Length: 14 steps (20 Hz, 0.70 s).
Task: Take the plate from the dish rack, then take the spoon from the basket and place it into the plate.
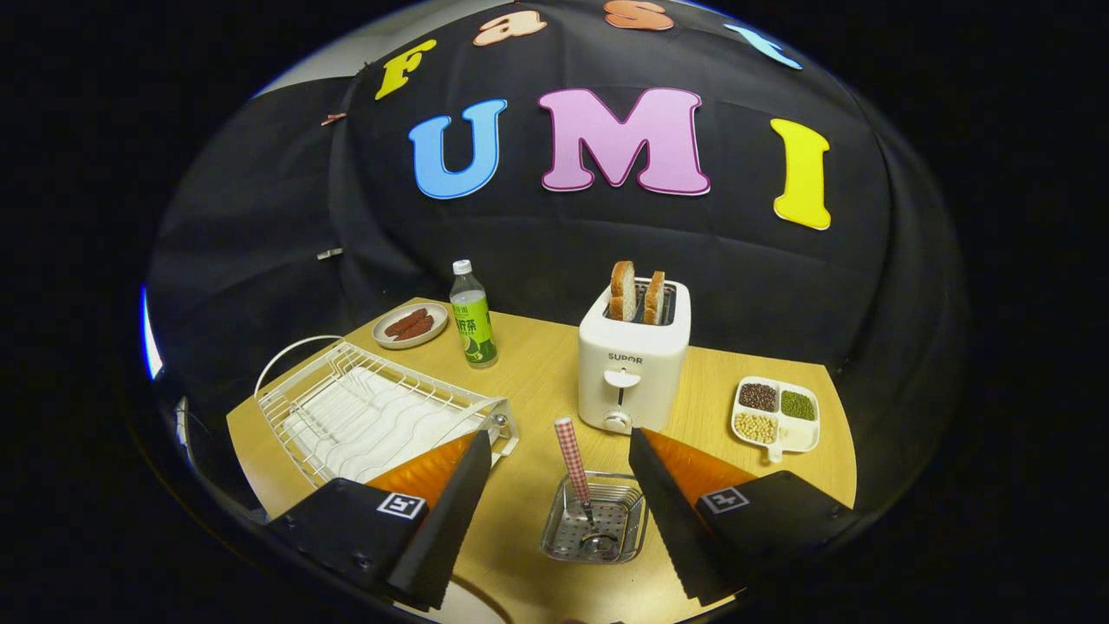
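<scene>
Metal basket (596, 518) with the checked-handle spoon (575, 472) sits low in the middle, between the wide-open, empty claw (554, 511) fingers. The white dish rack (372, 412) at lower left looks empty, and a pale rim at the very bottom may be the plate. I think the spoon step is next: drop down and pinch its handle.

**Open fingers over the spoon basket**

The gripper (554, 507) hangs above a wooden table (537, 381) with its two black fingers (450, 511) spread wide and nothing between the pads. Between the fingers, near the table's front, sits a small metal basket (598, 518) holding a spoon (579, 485) whose red-checked handle leans up and to the left. Left of the basket lies a white wire dish rack (372, 412), partly hidden by the left finger. Just beyond the fingers stands a white toaster (632, 364) with two bread slices (637, 295) upright in its slots. Farther left are a green-labelled bottle (473, 316) and a small plate of sausages (411, 325). To the right rests a divided dish of beans (775, 414).
</scene>
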{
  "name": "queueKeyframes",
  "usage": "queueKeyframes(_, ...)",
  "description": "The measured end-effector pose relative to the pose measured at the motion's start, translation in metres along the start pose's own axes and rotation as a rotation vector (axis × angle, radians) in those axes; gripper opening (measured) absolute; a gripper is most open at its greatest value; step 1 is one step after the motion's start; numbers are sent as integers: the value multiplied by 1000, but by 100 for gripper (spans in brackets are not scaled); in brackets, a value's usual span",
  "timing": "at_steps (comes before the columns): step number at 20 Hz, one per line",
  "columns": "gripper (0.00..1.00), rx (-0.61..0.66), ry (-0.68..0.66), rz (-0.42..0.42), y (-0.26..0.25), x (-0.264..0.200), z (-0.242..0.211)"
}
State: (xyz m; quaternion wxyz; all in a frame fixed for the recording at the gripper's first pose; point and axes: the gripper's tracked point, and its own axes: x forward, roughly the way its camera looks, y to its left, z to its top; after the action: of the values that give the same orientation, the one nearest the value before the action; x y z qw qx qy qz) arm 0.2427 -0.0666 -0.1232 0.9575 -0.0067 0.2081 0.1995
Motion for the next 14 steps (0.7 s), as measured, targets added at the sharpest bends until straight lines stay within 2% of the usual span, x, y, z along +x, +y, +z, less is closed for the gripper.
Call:
queueKeyframes(11, 98, 44, 157, 26, 1, 75, -35)
queueKeyframes(12, 87, 36, 158, 24, 1, 79, -35)
queueKeyframes(14, 74, 26, 172, 23, 2, 85, -39)
